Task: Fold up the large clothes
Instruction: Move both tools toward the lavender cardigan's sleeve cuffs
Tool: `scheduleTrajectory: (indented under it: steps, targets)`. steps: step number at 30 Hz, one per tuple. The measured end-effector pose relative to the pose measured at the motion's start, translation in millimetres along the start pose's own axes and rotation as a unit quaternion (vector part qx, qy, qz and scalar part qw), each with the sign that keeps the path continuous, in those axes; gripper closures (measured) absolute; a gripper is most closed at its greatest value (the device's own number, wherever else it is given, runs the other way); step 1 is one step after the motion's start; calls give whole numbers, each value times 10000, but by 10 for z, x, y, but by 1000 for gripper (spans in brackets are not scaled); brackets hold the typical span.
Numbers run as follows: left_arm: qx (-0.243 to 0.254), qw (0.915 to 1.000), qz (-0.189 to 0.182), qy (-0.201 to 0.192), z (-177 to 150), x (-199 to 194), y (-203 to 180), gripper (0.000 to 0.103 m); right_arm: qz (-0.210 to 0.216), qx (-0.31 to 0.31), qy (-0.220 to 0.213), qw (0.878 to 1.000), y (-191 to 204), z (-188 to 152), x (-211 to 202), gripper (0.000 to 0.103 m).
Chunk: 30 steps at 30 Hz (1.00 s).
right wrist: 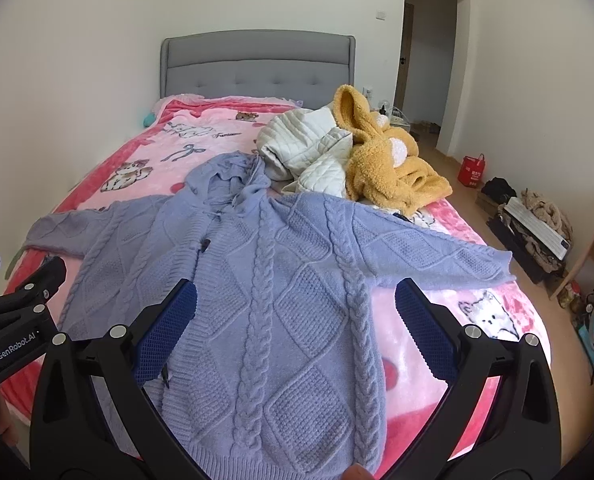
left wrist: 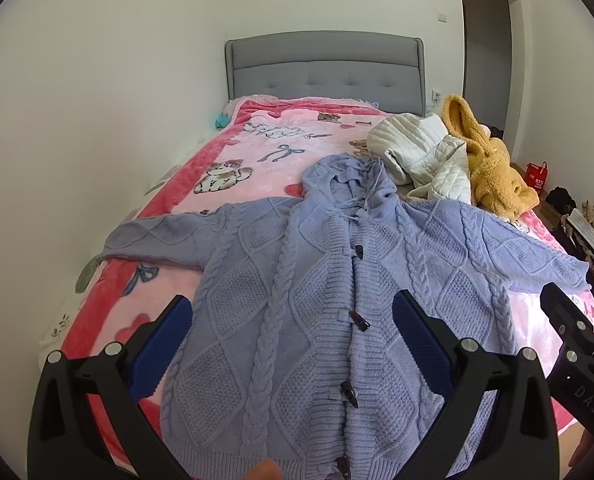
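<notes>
A lavender cable-knit hooded cardigan [left wrist: 297,280] lies flat, front up, on the bed, sleeves spread to both sides and hood toward the headboard; it also shows in the right wrist view [right wrist: 281,280]. Its dark toggle buttons [left wrist: 359,320] run down the middle. My left gripper [left wrist: 293,320] is open and empty, above the cardigan's lower body. My right gripper [right wrist: 297,308] is open and empty, above the cardigan's right half. The right gripper also shows at the left view's right edge [left wrist: 577,340], and the left gripper at the right view's left edge [right wrist: 17,300].
A pink cartoon blanket [left wrist: 233,148] covers the bed with its grey headboard [left wrist: 325,72]. A white quilted jacket [left wrist: 421,152] and a yellow fleece garment [left wrist: 493,172] are heaped at the far right. On the floor at right are a red bag [right wrist: 473,170] and piled items [right wrist: 537,228].
</notes>
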<state>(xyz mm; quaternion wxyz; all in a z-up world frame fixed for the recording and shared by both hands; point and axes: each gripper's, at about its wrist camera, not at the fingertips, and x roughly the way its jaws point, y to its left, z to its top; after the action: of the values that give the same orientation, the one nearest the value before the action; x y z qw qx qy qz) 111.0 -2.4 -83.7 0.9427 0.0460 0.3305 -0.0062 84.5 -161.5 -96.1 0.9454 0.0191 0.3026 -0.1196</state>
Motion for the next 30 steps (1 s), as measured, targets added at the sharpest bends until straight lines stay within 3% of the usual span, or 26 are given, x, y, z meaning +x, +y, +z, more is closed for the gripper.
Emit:
scheduleTrajectory:
  steps: [21, 27, 30]
  targets:
    - [47, 9998, -98, -184, 33, -335, -169, 5, -11, 177, -356, 9992, -260, 56, -358, 8]
    - [135, 9992, -301, -243, 33, -450, -375, 5, -9, 756, -490, 9959, -671, 26, -495, 8]
    - [193, 9991, -165, -341, 28, -403, -594, 5, 90, 942, -497, 9943, -920, 1, -398, 8]
